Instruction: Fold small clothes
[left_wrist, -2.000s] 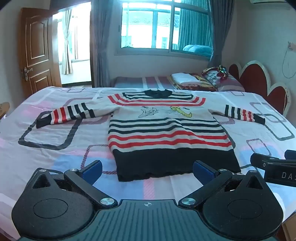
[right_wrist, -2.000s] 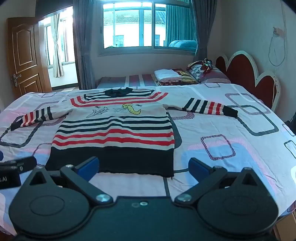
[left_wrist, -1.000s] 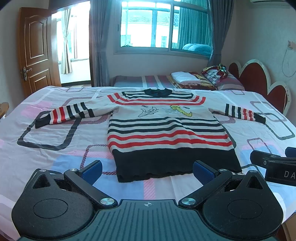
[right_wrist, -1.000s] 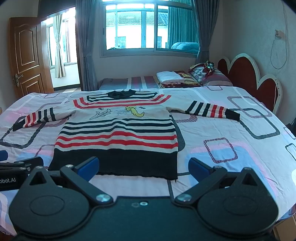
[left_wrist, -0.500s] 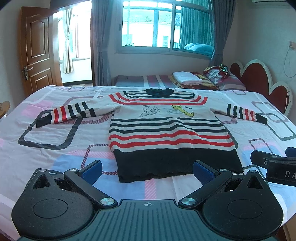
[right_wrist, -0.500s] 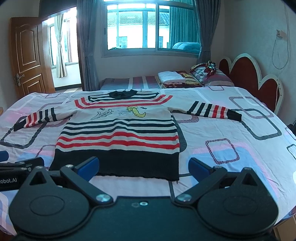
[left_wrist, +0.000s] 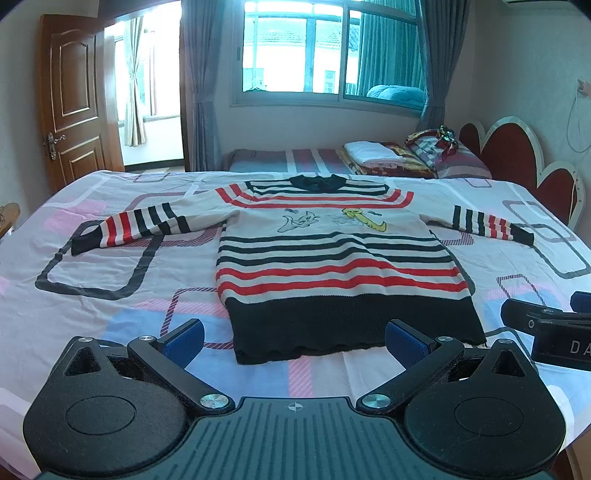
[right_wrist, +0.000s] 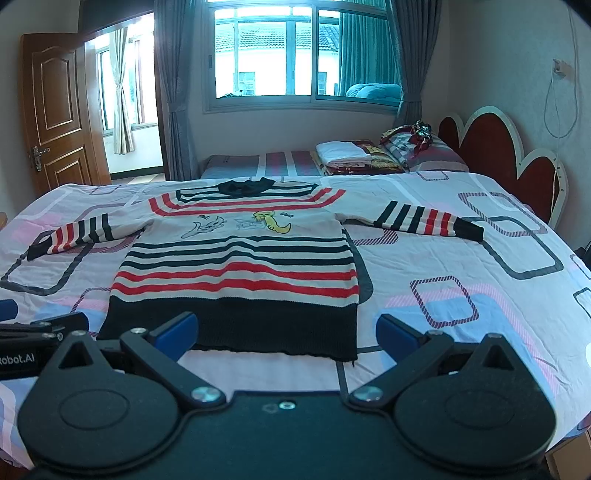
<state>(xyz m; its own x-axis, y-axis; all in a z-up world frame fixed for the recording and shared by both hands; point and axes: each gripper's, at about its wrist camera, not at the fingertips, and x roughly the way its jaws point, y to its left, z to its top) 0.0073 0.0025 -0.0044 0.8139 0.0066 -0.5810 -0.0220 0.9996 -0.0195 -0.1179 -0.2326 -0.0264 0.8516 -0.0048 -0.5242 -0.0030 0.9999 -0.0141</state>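
Observation:
A small striped sweater (left_wrist: 332, 258) (right_wrist: 236, 266) in cream, red and black lies flat on the bed, front up, both sleeves spread sideways, black hem nearest me. My left gripper (left_wrist: 295, 338) hovers just before the hem, open and holding nothing. My right gripper (right_wrist: 286, 330) is also open and bare, over the hem's right part. The left sleeve cuff (left_wrist: 86, 242) lies far left, the right sleeve cuff (right_wrist: 469, 230) far right. Each gripper shows at the other view's edge.
The bed sheet (left_wrist: 110, 295) has pink, blue and grey square patterns. Folded bedding and pillows (right_wrist: 369, 155) sit at the far end by a red headboard (right_wrist: 491, 147). A wooden door (left_wrist: 70, 107) stands at the left; a window (right_wrist: 303, 55) is behind.
Both views have shifted only slightly; the right gripper has crept a little nearer the hem. The sweater lies as before, and both grippers stay open.

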